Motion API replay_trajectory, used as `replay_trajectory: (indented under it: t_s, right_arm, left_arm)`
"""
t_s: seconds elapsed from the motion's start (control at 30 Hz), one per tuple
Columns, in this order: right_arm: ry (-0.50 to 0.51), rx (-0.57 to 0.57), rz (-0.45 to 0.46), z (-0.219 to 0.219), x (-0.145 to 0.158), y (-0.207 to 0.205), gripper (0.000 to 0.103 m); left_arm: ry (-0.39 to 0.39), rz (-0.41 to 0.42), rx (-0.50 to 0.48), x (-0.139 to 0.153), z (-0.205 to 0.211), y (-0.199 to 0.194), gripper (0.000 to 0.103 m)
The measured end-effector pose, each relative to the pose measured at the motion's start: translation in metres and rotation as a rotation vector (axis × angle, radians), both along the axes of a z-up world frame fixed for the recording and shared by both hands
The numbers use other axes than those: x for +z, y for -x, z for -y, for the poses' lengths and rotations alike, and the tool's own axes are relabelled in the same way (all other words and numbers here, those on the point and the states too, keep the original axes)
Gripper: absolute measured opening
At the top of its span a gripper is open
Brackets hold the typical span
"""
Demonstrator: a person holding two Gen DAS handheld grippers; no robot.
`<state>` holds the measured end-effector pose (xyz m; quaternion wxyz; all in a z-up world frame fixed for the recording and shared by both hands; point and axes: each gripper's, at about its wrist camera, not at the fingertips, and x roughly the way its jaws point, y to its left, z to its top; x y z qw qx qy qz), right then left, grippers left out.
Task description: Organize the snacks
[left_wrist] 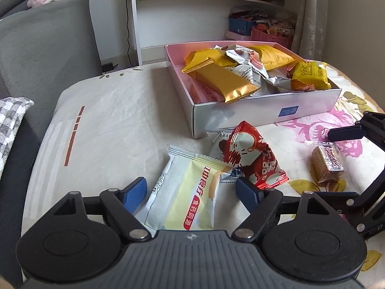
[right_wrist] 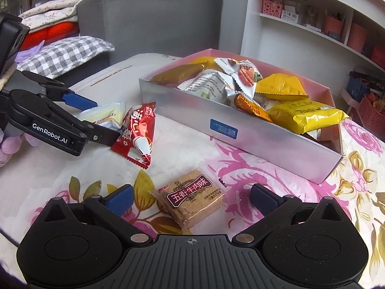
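Two tools over loose snacks on a flowered desk

The left tool (left_wrist: 192, 190) straddles a pale yellow packet (left_wrist: 185, 197), released; the right tool (right_wrist: 191, 198) straddles a brown cracker pack (right_wrist: 192, 198), released. Beside them lies a red packet (left_wrist: 255, 159). Beyond stands the box (left_wrist: 264, 110) of snacks.

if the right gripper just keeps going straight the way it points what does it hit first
Most likely the clear-wrapped brown biscuit packet, lying on the flowered tablecloth between the open right gripper pads. Depth is hard to judge.
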<state>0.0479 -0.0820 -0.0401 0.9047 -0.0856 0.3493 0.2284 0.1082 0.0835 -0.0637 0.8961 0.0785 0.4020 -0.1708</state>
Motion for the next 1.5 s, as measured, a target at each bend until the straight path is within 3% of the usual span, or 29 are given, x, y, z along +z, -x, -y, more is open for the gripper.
replay_trajectory:
  t_s: [0.2, 0.37, 0.53, 0.8, 0.93, 1.07, 1.37, 1.5]
  right_arm:
    - [0.029, 0.005, 0.054, -0.005, 0.000, 0.004, 0.103]
    - [0.059, 0.019, 0.090, -0.010, 0.001, 0.008, 0.101]
    - [0.054, 0.024, 0.082, -0.012, 0.003, 0.006, 0.098]
    - [0.037, 0.038, 0.059, -0.014, 0.007, 0.003, 0.076]
    - [0.017, 0.025, 0.041, -0.012, 0.010, 0.001, 0.042]
    - [-0.017, 0.000, 0.025, -0.008, 0.013, -0.002, 0.029]
    - [-0.080, -0.017, 0.002, 0.002, 0.022, -0.003, 0.016]
    - [-0.098, -0.019, -0.009, 0.007, 0.024, -0.004, 0.016]
  left_arm:
    - [-0.006, -0.022, 0.006, 0.003, 0.004, -0.001, 0.065]
    - [-0.012, -0.032, 0.011, 0.006, 0.007, -0.001, 0.050]
    - [-0.016, -0.043, 0.031, 0.007, 0.009, -0.002, 0.046]
    - [-0.013, -0.066, 0.074, 0.009, 0.003, -0.005, 0.044]
    - [-0.006, -0.075, 0.094, 0.011, -0.001, -0.005, 0.044]
    - [0.005, -0.081, 0.116, 0.013, -0.004, -0.005, 0.044]
    - [0.007, -0.080, 0.126, 0.016, -0.005, -0.003, 0.044]
    - [0.006, -0.082, 0.129, 0.017, -0.004, -0.003, 0.044]
